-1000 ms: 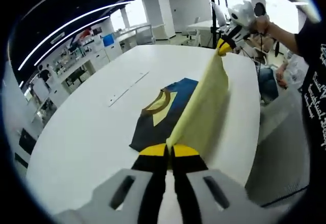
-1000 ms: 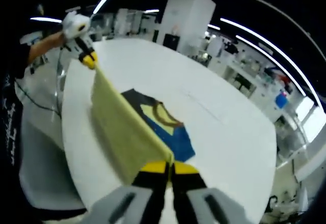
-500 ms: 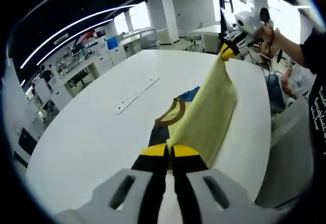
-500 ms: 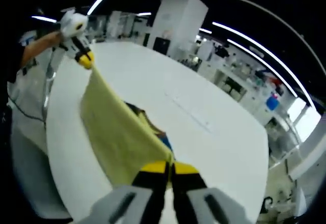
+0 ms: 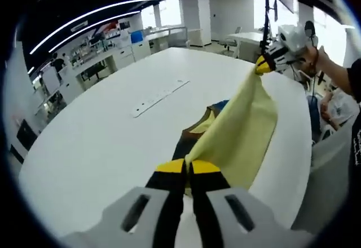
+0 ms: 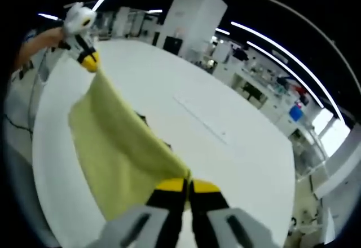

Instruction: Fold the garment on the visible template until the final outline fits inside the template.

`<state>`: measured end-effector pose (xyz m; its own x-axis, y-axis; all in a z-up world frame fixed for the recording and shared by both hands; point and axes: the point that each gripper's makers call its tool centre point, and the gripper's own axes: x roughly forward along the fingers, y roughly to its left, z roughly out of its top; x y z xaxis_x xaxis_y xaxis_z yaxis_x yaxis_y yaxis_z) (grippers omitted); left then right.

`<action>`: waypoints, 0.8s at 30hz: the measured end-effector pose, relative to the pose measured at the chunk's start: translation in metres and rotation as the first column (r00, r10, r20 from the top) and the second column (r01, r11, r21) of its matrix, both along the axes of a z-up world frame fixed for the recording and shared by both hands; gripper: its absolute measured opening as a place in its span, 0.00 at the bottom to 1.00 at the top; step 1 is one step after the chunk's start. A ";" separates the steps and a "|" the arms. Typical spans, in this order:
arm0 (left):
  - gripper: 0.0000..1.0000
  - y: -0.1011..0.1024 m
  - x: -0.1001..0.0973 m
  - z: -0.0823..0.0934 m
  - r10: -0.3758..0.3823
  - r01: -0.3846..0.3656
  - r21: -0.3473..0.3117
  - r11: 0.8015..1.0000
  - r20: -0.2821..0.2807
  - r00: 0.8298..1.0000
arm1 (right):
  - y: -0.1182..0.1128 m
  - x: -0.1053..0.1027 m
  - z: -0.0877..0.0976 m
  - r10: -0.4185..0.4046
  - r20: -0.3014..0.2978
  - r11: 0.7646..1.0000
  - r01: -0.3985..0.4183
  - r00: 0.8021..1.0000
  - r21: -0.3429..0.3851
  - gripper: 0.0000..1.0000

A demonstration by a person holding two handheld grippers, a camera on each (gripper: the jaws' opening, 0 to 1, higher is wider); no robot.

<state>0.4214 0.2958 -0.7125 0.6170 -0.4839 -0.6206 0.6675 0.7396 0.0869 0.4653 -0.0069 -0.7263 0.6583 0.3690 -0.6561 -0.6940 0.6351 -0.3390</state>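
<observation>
Above the table [image 5: 84, 146] both grippers [image 5: 188, 166] [image 6: 188, 186] are clamped on the shirt [image 5: 240, 129], mid-fold; next you lay it flat inside the template

Garment [image 5: 240, 129], pale yellow with dark navy, blue and brown-collared parts: hem stretched taut from lower centre to upper right, remainder lying on white table [image 5: 101, 129]
</observation>
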 end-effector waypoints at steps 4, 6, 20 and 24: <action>0.00 0.003 0.008 -0.013 0.039 -0.040 -0.031 0.999 -0.027 0.999 | 0.001 0.009 -0.014 0.011 0.000 1.000 -0.011 1.000 -0.012 0.00; 0.00 0.009 0.012 -0.026 0.065 -0.065 -0.011 0.998 -0.055 0.996 | 0.003 0.014 -0.021 0.013 -0.004 1.000 -0.013 1.000 0.004 0.00; 0.00 0.011 0.037 -0.084 0.091 -0.088 0.027 0.996 -0.142 0.986 | 0.007 0.035 -0.082 0.002 -0.097 1.000 -0.005 0.995 -0.029 0.00; 0.00 0.013 0.040 -0.092 0.098 -0.094 0.031 0.995 -0.155 0.983 | 0.008 0.038 -0.094 -0.005 -0.126 1.000 0.002 0.992 -0.029 0.00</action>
